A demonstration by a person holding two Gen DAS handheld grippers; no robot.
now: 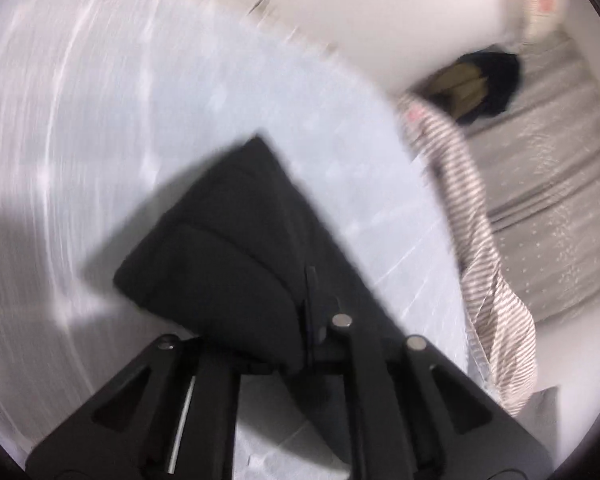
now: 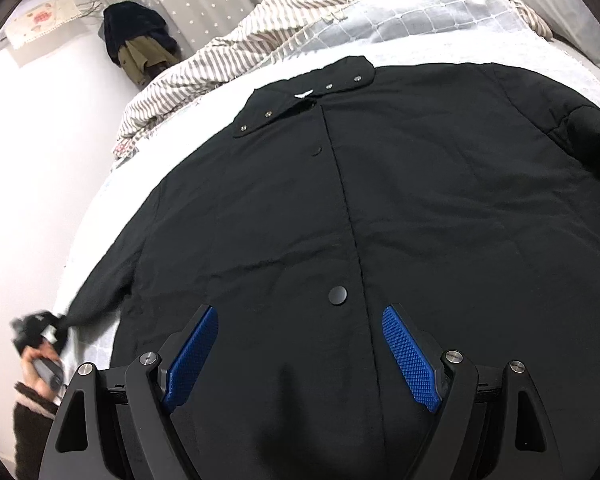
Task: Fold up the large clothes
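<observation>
Hovering wide open at 6 o'clock, right gripper (image 2: pixel 300 356), blue pads (image 2: pixel 410 356) well apart over the lower front of the black jacket (image 2: pixel 380 208), gripping nothing. Spread front-up across the pale bed cover (image 2: pixel 420 54), snaps closed down the middle, collar (image 2: pixel 300 94) at 12 o'clock. Off at 8 o'clock, left gripper (image 1: pixel 314 320) clamped on the end of the sleeve (image 1: pixel 228 240), lifted clear of the bed; blurred in its own view. Probably padded, soft, bulky and a little slick, so likely springy under a fold. Best taken at seams: cuff, hem corner, shoulder. Beyond, a striped blanket (image 2: pixel 300 12) bunched at 12 o'clock.
</observation>
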